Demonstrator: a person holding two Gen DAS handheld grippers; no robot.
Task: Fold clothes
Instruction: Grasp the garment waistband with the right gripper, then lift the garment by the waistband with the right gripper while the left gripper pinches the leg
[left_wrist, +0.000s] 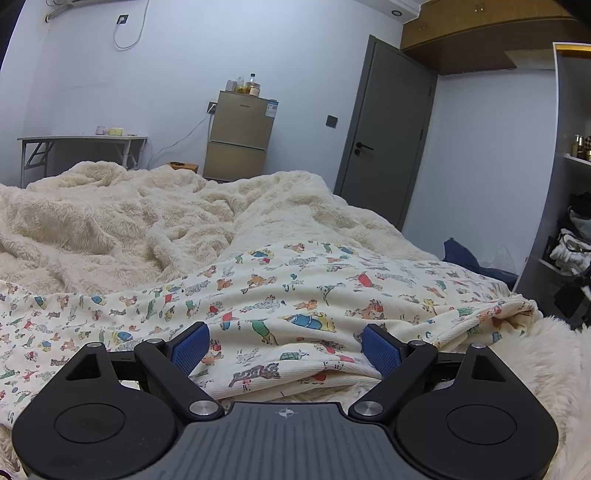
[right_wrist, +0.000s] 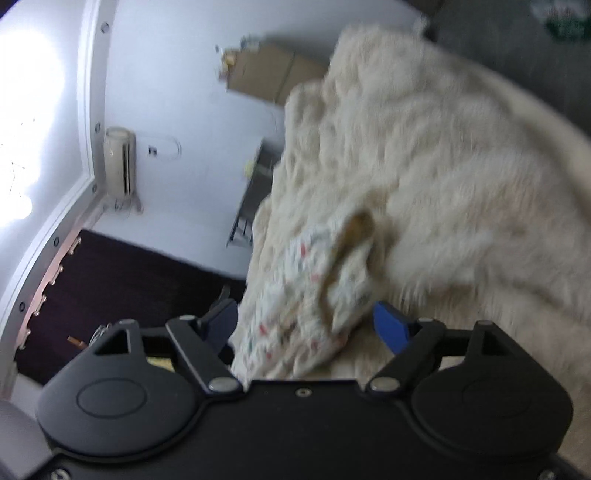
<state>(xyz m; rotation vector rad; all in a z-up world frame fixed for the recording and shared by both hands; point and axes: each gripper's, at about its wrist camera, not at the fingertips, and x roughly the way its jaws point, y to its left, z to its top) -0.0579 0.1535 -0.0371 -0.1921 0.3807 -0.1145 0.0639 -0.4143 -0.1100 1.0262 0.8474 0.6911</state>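
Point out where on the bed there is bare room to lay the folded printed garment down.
Free: the cream fluffy blanket beyond the cartoon-printed ribbed garment, towards the grey folding table, though it lies rumpled. Also a fluffy strip on the right, past the garment's bunched edge. Crowded: the near bed, covered by the garment between both open hand-held grippers.

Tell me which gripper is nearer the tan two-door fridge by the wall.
Probably left. The left gripper faces the fridge across the fluffy cream blanket; the right gripper's blurred view shows it smaller.
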